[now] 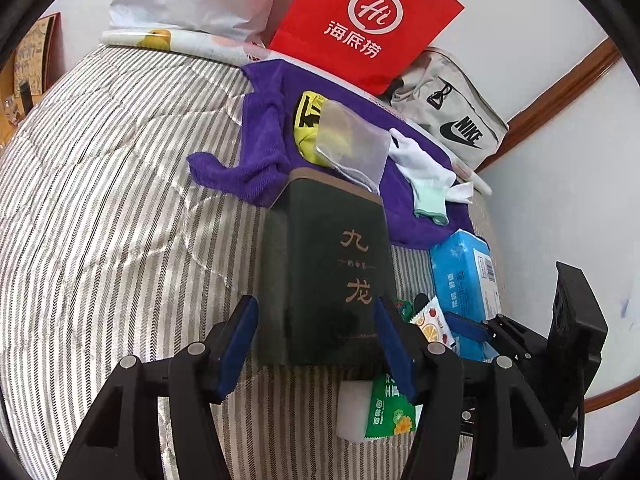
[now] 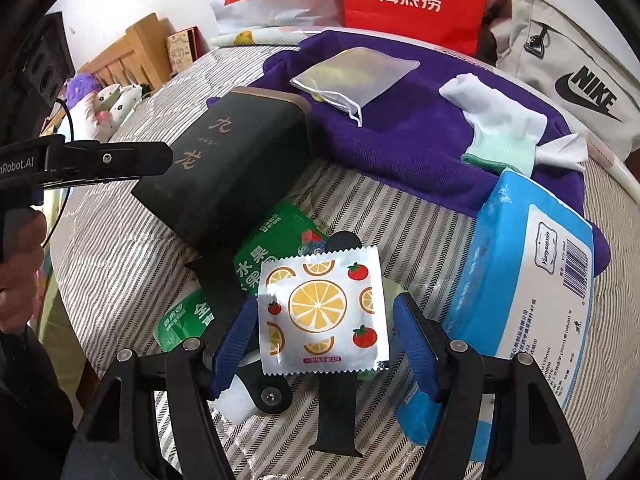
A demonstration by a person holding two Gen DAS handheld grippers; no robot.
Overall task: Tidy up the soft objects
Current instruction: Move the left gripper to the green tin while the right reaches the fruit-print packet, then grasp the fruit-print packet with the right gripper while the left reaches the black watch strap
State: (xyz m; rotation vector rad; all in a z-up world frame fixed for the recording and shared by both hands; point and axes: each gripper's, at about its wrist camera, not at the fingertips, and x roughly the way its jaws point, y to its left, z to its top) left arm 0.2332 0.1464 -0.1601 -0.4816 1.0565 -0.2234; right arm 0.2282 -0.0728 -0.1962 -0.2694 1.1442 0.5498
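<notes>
Fingers of the left gripper (image 1: 316, 336) stand apart on either side of the near end of the dark box (image 1: 332, 276), with a gap showing at each blue pad, so nothing is clamped. Those of the right gripper (image 2: 326, 344) are likewise apart, framing the fruit-print sachet (image 2: 322, 314) without visibly pressing it; whether the pads brush its edges cannot be told. Just beyond the sachet lie green packets (image 2: 276, 248), partly under the box, with a blue tissue pack (image 2: 528, 280) to the right. Farther off, a purple towel (image 2: 420, 148) carries a mesh pouch (image 2: 354, 74) and a white sock (image 2: 500, 120); at the far edge of the striped bed (image 1: 100, 200) stand a red bag (image 2: 414, 0) and a grey bag (image 2: 576, 80). Likely risks: the box overlaps the packets, so lifting it may drag or flip them; the thin, slick sachet may buckle or slide out of a wide grasp; the two grippers work close together and could collide; the soft bedding yields, so a downward push may bury the sachet rather than pinch it.
</notes>
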